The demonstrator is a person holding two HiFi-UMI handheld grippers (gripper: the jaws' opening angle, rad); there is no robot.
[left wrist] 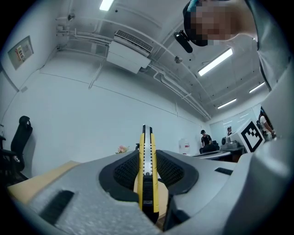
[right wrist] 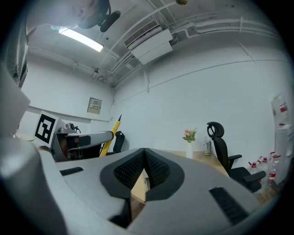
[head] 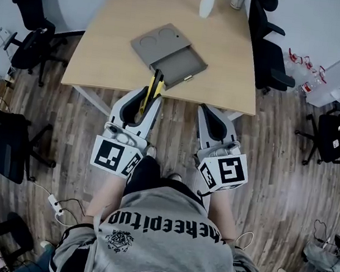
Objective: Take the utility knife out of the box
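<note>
On the table (head: 106,50): one box (head: 162,45) | left fingers (left wrist: 124,174) grasp one utility knife (left wrist: 148,174) | right fingers (right wrist: 158,170) clenched

White vase (head: 207,3) on table (head: 100,56) — office chair (head: 268,58) beside

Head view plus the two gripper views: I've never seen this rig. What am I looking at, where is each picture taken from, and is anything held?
There is no robot here. A person holds a two-jaw gripper in each hand, and the marker cubes are part of the grippers. The head view looks down from a camera on the person's head. The other two pictures come from cameras riding on each gripper, looking along its jaws. On the wooden table lie a grey box with its drawer pulled out, and a white vase. The left gripper is closed on a yellow utility knife, clear of the box. The right gripper has its jaws together and is empty.
</note>
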